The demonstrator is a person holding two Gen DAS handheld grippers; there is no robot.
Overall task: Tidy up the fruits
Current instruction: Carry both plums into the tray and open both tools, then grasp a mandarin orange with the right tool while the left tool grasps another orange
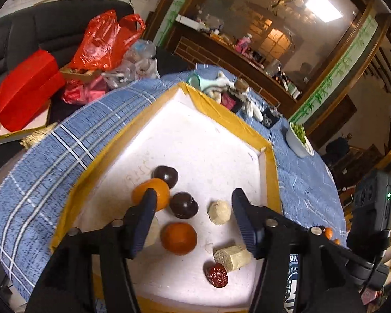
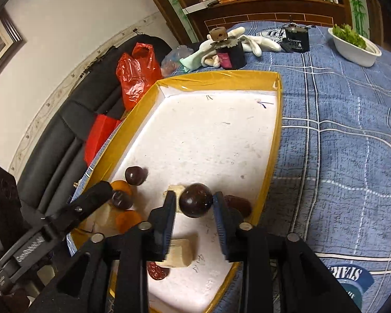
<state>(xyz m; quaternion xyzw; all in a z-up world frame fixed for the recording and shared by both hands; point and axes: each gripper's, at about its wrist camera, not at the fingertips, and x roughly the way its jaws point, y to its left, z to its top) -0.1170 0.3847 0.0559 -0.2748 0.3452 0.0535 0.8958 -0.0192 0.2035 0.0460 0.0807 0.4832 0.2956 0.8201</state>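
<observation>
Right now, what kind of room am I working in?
Most likely a home living or dining room: a black sofa beside the cloth-covered table, a wooden cabinet crowded with bottles, and a framed picture on the wall.

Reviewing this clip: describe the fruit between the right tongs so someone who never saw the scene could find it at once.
Start at the white foam tray with yellow taped edges on the blue checked tablecloth. At its near end, the right tongs close around a dark plum. It is round, glossy and maroon, held up at the fingertips, while the two other dark plums lie farther left beside the oranges.
</observation>
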